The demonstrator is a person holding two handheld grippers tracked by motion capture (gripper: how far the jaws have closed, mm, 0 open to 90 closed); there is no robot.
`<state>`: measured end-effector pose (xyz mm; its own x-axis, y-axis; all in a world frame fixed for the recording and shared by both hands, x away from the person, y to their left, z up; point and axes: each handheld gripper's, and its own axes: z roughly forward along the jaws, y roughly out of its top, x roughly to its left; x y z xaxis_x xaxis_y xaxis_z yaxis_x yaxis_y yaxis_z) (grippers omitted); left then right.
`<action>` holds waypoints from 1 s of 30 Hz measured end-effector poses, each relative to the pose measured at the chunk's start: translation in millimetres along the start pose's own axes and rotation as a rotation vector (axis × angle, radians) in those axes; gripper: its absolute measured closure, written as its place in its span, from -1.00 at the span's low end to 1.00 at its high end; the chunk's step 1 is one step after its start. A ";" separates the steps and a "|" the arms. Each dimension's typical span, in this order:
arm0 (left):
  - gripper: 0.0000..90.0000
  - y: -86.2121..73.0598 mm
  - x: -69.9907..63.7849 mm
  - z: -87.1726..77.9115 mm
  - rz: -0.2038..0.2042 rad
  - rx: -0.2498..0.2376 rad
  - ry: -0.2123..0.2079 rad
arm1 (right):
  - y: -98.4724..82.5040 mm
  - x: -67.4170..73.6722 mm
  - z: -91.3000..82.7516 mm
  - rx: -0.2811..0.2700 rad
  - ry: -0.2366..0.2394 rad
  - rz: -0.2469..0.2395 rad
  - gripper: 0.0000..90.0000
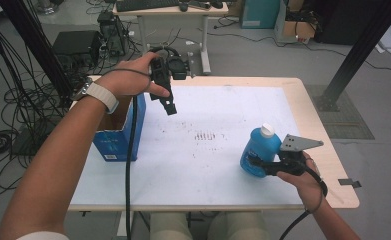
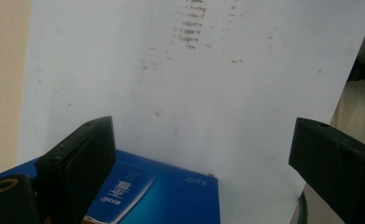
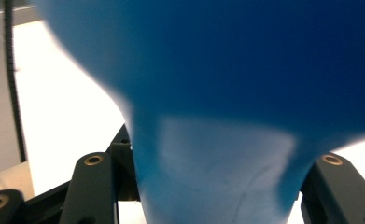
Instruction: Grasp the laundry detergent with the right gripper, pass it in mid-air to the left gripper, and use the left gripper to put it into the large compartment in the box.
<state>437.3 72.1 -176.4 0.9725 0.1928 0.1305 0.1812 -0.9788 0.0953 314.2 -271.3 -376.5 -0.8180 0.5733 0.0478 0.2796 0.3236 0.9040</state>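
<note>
A blue bottle (image 1: 254, 151) with a white cap (image 1: 267, 130) is tilted at the right of the table, and my right gripper (image 1: 261, 165) is shut on its lower body. In the right gripper view the bottle (image 3: 245, 70) sits squeezed between the two jaws of that gripper (image 3: 217, 191). My left gripper (image 1: 169, 106) hangs open at the back left, jaws pointing down, just right of an open-topped blue carton (image 1: 117, 142). In the left gripper view the jaws of my left gripper (image 2: 203, 158) stand wide apart with nothing between them, above the carton (image 2: 171, 196).
A white sheet (image 1: 208, 150) covers the wooden table (image 1: 308, 100); faint brown marks (image 1: 205, 135) lie at its middle. Cables (image 1: 13, 100), equipment and another desk (image 1: 173, 10) stand on the floor behind. A black frame post (image 1: 358, 50) rises at the right.
</note>
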 end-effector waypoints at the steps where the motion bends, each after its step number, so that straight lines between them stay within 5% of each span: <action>1: -0.83 0.1 -1.2 -1.5 0.000 -0.007 -0.001 | 2.6 -0.6 -1.3 0.001 0.009 -0.006 -0.05; 18: -0.87 6.0 -25.1 -35.7 0.022 -0.044 0.012 | 52.7 -12.5 -8.3 0.012 0.242 -0.048 -0.05; 30: -0.90 12.5 -42.0 -47.2 0.050 -0.071 0.005 | 84.1 -9.6 2.0 0.059 0.372 -0.143 -0.05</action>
<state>391.8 55.1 -134.1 0.9794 0.1438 0.1418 0.1210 -0.9800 0.1582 346.6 -248.1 -301.8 -0.9739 0.2111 0.0836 0.1691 0.4289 0.8874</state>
